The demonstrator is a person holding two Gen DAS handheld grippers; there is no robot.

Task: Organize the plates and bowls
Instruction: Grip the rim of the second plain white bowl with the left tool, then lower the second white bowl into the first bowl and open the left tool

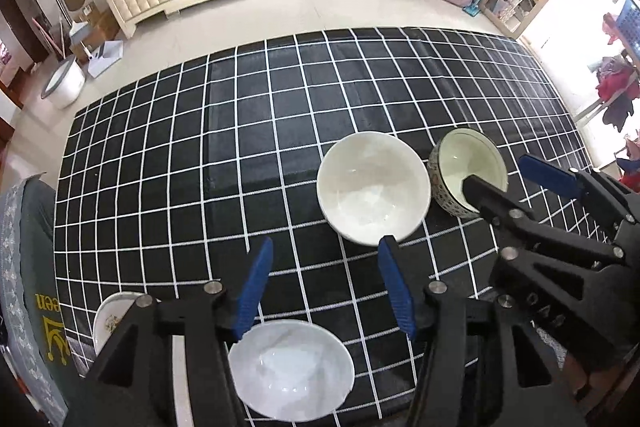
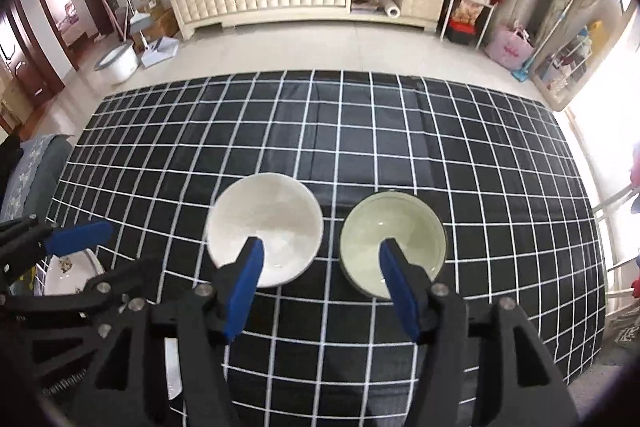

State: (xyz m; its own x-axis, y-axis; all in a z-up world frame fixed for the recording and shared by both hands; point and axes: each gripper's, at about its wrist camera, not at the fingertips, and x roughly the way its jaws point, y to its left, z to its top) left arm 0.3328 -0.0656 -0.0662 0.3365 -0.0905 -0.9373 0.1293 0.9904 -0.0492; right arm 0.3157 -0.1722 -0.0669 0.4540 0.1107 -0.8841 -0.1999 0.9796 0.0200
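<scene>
Over the checked cloth [image 2: 360, 131], near its close edge, both grippers pointing steeply down. Left gripper [image 1: 326, 287] parted about halfway, nothing between the blue pads, nothing touched. Right gripper [image 2: 320, 287] a shade wider, likewise empty. Three bowls and a plate in play: white bowl [image 2: 265, 229] mid-cloth, green bowl [image 2: 393, 243] just beside it on the right, not quite touching; second white bowl [image 1: 291, 373] at the close edge, under the left gripper; patterned plate [image 1: 109, 319] at the close left corner, half hidden behind the left gripper's frame. Key relation from the right wrist: gap between the white and green bowls dead ahead of the right gripper, left pad lined up over the white bowl's near rim, right pad over the green bowl's near rim. No long axis to reckon with, round all of them. From the left wrist, white bowl ahead and a little right, its near rim just beyond the right pad; right gripper's finger hanging over the green bowl. Right hand nearer the green bowl, left nearer the close-edge bowl and plate. Likely next: a rim pinch, one pad inside, one outside.
</scene>
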